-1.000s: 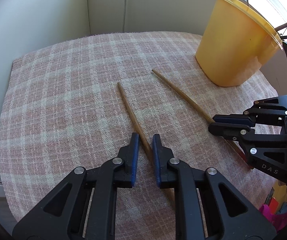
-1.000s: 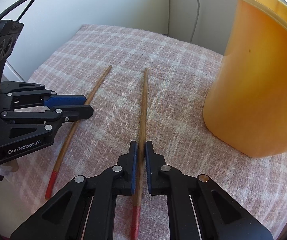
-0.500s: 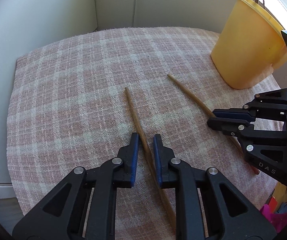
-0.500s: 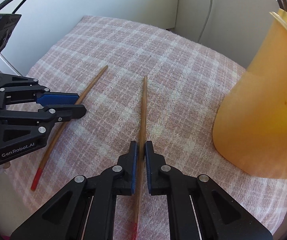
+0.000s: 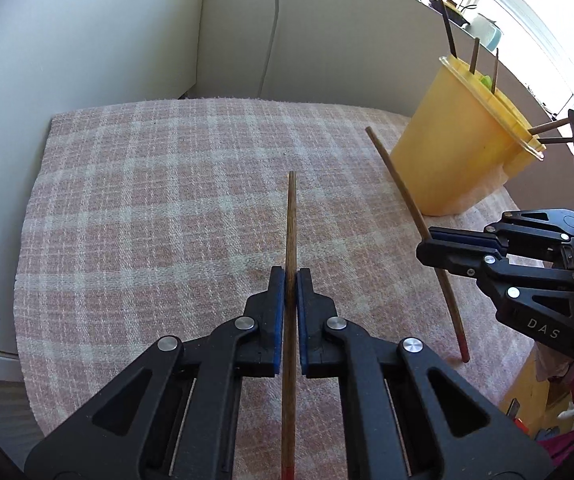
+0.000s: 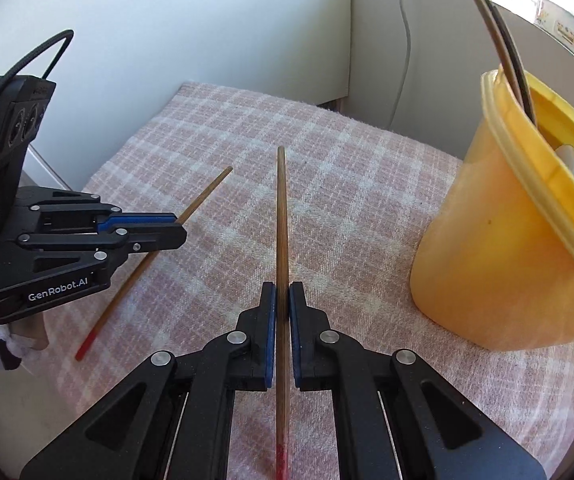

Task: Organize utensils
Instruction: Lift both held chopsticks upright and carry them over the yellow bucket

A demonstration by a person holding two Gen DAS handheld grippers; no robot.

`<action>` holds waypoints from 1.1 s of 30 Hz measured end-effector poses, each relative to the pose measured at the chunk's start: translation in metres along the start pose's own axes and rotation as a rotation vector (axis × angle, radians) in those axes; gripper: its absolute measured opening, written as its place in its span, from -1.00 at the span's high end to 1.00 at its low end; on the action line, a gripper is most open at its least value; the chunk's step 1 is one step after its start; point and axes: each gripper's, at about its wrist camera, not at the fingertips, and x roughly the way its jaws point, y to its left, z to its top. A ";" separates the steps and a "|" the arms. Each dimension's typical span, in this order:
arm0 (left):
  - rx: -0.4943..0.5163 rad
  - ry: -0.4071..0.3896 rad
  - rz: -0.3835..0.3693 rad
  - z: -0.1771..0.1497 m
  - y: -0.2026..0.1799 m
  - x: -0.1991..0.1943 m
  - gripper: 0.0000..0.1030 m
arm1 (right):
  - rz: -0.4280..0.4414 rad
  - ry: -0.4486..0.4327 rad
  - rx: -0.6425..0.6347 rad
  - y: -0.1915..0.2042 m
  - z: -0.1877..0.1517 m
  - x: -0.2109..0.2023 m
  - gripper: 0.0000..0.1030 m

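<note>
The left gripper (image 5: 291,276) is clamped on one slim brown wooden chopstick with a red-painted end (image 5: 290,264), and the right gripper (image 6: 281,292) is clamped on its twin (image 6: 281,240); both sticks are left of the tall yellow plastic utensil tub (image 6: 503,248). A second ago they lay on the pink checked cloth (image 5: 147,208); now both appear lifted, though the fisheye makes clearance hard to judge. Such sticks are light, stiff and smooth, likely to pivot in the pads, so a hold near mid-shaft suits best.
</note>
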 end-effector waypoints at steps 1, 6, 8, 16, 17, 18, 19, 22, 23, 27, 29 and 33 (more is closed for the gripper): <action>-0.004 -0.021 -0.005 -0.002 -0.001 -0.008 0.93 | 0.006 -0.017 0.009 -0.001 -0.001 -0.007 0.90; -0.018 -0.117 -0.044 -0.015 -0.002 -0.055 0.93 | 0.043 -0.111 0.030 -0.002 -0.009 -0.041 0.90; -0.012 -0.145 -0.051 -0.017 -0.003 -0.070 0.93 | 0.046 -0.146 0.027 -0.002 -0.014 -0.053 0.90; 0.033 -0.227 -0.077 -0.020 -0.028 -0.105 0.93 | 0.049 -0.254 0.034 -0.007 -0.031 -0.097 0.90; 0.041 -0.236 -0.077 -0.020 -0.032 -0.108 0.93 | 0.045 -0.265 0.036 -0.008 -0.032 -0.102 0.90; 0.045 -0.245 -0.076 -0.021 -0.033 -0.113 0.93 | 0.042 -0.277 0.038 -0.007 -0.033 -0.105 0.90; 0.048 -0.254 -0.081 -0.019 -0.036 -0.116 0.93 | 0.040 -0.289 0.039 -0.008 -0.034 -0.110 0.90; 0.056 -0.279 -0.091 -0.017 -0.044 -0.124 0.93 | 0.035 -0.323 0.043 -0.006 -0.035 -0.121 0.90; 0.062 -0.288 -0.093 -0.016 -0.047 -0.125 0.93 | 0.036 -0.334 0.046 -0.007 -0.035 -0.125 0.90; 0.082 -0.331 -0.101 -0.006 -0.059 -0.139 0.93 | 0.049 -0.376 0.062 -0.009 -0.035 -0.138 0.90; 0.090 -0.358 -0.103 -0.001 -0.065 -0.144 0.93 | 0.053 -0.401 0.067 -0.010 -0.035 -0.148 0.90; 0.100 -0.407 -0.119 0.009 -0.071 -0.155 0.93 | 0.064 -0.456 0.077 -0.016 -0.032 -0.170 0.90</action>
